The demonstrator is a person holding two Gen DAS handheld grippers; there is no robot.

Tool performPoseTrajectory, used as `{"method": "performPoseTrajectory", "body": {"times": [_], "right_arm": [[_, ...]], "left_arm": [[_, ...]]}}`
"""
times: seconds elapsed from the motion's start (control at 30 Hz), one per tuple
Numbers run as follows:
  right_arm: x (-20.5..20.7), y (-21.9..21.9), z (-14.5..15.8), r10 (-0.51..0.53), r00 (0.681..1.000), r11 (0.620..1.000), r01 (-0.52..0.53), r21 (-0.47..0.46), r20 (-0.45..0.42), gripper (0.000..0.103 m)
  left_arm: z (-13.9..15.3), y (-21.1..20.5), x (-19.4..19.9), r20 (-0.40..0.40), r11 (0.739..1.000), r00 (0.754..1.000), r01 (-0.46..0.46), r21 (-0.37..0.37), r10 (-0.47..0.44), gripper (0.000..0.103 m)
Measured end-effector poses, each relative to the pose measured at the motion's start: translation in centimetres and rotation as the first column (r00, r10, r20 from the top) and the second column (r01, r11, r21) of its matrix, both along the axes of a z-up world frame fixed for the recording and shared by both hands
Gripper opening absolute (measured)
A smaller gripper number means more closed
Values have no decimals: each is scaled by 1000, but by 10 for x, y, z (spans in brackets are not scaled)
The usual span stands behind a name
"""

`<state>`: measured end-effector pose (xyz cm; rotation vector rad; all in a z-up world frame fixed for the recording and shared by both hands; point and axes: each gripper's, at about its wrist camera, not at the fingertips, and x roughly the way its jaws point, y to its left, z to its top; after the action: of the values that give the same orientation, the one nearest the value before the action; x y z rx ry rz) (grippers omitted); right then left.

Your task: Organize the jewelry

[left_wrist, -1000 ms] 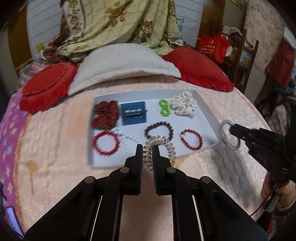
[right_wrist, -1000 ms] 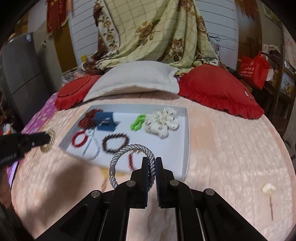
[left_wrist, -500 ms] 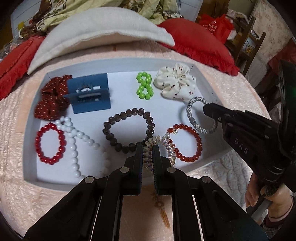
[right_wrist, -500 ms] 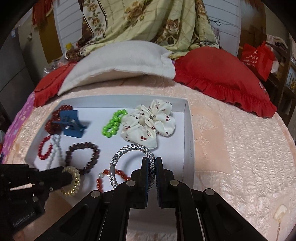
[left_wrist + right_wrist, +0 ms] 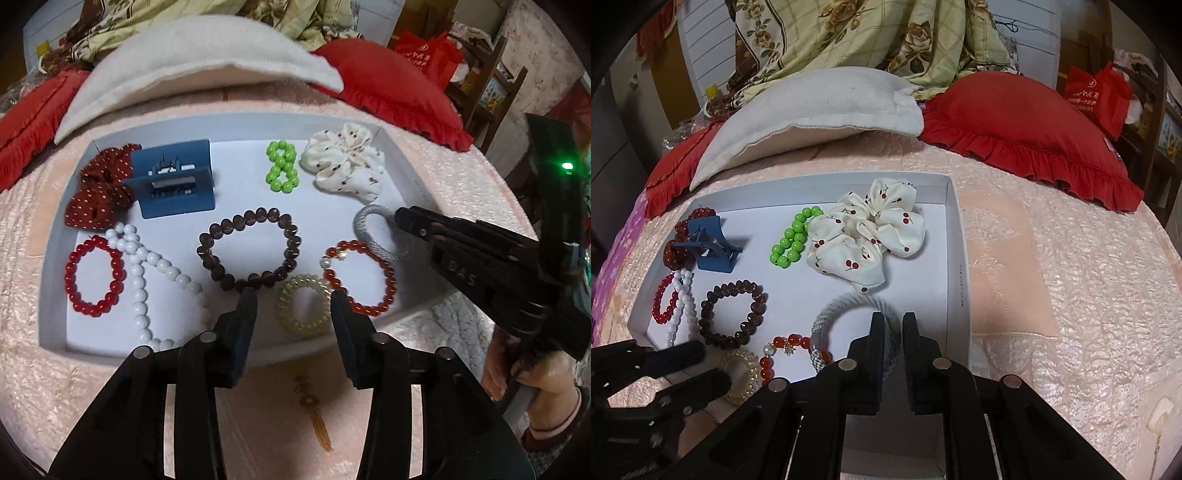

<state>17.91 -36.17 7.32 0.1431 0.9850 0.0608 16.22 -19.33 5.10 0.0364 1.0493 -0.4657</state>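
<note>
Resting flat on the white tray (image 5: 55, 236) floor, the clear spiral hair tie (image 5: 304, 309) lies between the spread fingers of your left gripper (image 5: 293, 304); those jaws have just been opening, and the pads stand clear of the coil on both sides. The coil sits near the tray's front wall, just beside the orange-red bead bracelet (image 5: 364, 275) and touching or nearly touching the dark brown bead bracelet (image 5: 249, 251).

Your right gripper (image 5: 893, 325) has its jaws parted by a narrow gap, having just begun to open; the grey braided hair band (image 5: 851, 304) passes between them and lies on the tray floor. Whether the pads press on the band cannot be told. The band sits in the tray's front right area, below the white cherry-print scrunchie (image 5: 868, 236).

Further back you have the green bead loop (image 5: 282, 166), the blue hair claw (image 5: 173, 184) and the dark red dotted scrunchie (image 5: 99, 192). At the left lie the red bead bracelet (image 5: 92, 275) and the white bead strand (image 5: 147, 277). The tray stands on a peach bedspread (image 5: 1052, 277).
</note>
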Motion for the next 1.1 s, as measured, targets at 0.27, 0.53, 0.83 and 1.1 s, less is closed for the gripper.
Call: {"method": "performPoseTrajectory", "body": {"times": [0.27,0.53,0.83,1.1], "right_arm": [[-22,3,28,3,998,1000,-2,-14,60,23],[-76,29,52,82,990,997,-81,-22,114,23],[-70,110,51,211,974,977,-208,-48,78,23],[-30,167,35,210,978,976,-210,-62,-2,23]], "left_arm": [[34,23,-43,64,1000,998,-22,-15,23,41],[54,66,-105,208,990,969,-141,18,135,44],[30,135,-143,204,946,929,-322,32,309,47],[9,180,-147,245,908,884,-418,34,398,47]]}}
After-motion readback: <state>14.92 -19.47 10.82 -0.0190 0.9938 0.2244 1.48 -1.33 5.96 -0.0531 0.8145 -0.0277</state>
